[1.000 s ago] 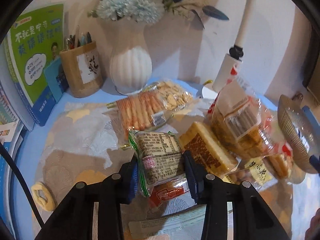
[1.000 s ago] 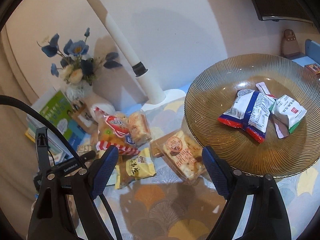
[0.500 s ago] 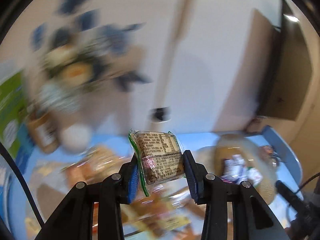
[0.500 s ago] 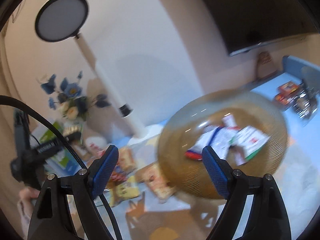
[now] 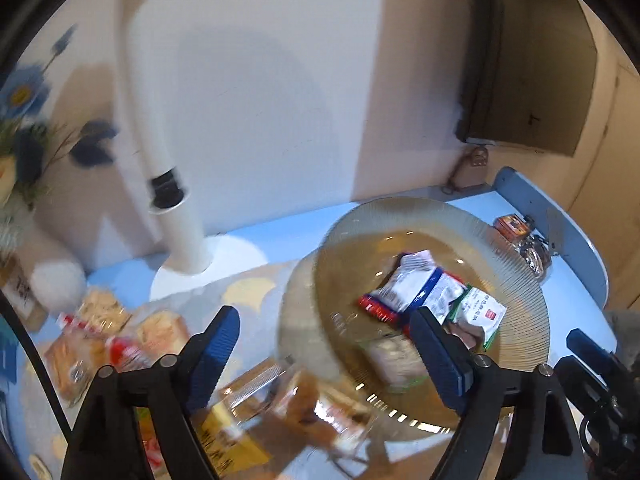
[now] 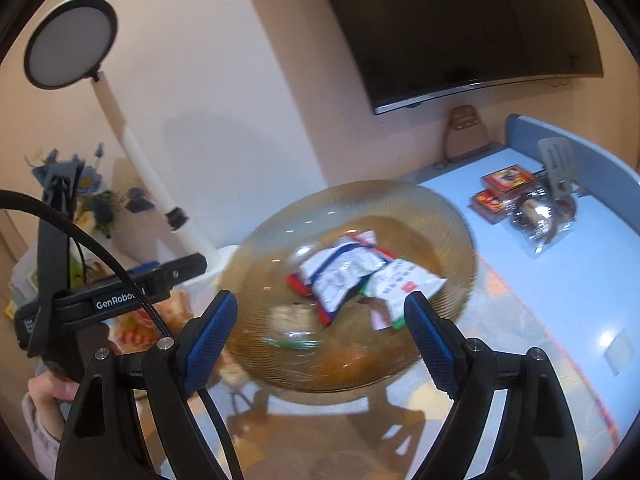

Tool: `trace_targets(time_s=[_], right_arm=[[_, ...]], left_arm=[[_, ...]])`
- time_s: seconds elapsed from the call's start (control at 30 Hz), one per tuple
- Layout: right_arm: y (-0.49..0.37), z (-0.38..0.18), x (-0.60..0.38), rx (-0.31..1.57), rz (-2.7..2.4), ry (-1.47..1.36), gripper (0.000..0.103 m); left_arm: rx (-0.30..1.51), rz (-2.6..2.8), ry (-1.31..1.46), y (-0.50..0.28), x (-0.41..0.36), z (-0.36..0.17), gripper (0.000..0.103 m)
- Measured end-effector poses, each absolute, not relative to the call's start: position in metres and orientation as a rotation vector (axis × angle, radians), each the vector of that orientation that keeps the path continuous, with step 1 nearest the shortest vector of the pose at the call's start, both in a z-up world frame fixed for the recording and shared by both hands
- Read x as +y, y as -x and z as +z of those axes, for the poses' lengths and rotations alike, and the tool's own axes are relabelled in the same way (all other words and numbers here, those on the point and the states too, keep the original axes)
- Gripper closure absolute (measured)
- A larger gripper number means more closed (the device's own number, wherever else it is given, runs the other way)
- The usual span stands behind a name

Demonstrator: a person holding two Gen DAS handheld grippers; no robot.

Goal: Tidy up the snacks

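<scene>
Blurred snack packet inside glass bowl, between opening left tongs, untouched; right tongs apart, empty.

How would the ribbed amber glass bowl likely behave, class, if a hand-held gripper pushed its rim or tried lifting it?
The amber glass bowl looks like ribbed glass, so probably rigid, fragile and fairly heavy. Its smooth, glossy rim may slip between gripper pads. It appears wide and shallow, so a push on the rim would more likely slide it or rock it than topple it; the loose snack packets inside could shift.

"genrobo…" – white lettering on left gripper body (end hidden by cable).
</scene>
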State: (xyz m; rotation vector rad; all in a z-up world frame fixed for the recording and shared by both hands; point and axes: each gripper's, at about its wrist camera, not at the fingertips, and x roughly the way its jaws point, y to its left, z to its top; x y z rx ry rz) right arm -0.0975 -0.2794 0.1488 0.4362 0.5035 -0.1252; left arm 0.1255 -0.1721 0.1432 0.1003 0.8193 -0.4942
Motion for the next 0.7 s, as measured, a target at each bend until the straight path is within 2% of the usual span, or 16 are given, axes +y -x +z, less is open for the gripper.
trace_targets(time_s=[0.4, 0.57, 0.7], right_arm=[[0.068, 0.149, -0.175, 0.544, 0.057, -0.371, 0.017], [0.056, 0.133, -0.143, 0.590, 0.113, -0.377, 0.017], [0.049, 0.113, -0.129, 0.646, 0.128, -0.379, 0.017]], left_arm=[[0.766, -0.231, -0.046, -0.122, -0.012, 0.161, 0.008], [0.804, -0.177, -0.041, -0.119, 0.041, 0.138, 0.007], [0.900, -0.186, -0.038, -0.118, 0.066, 0.100, 0.007]])
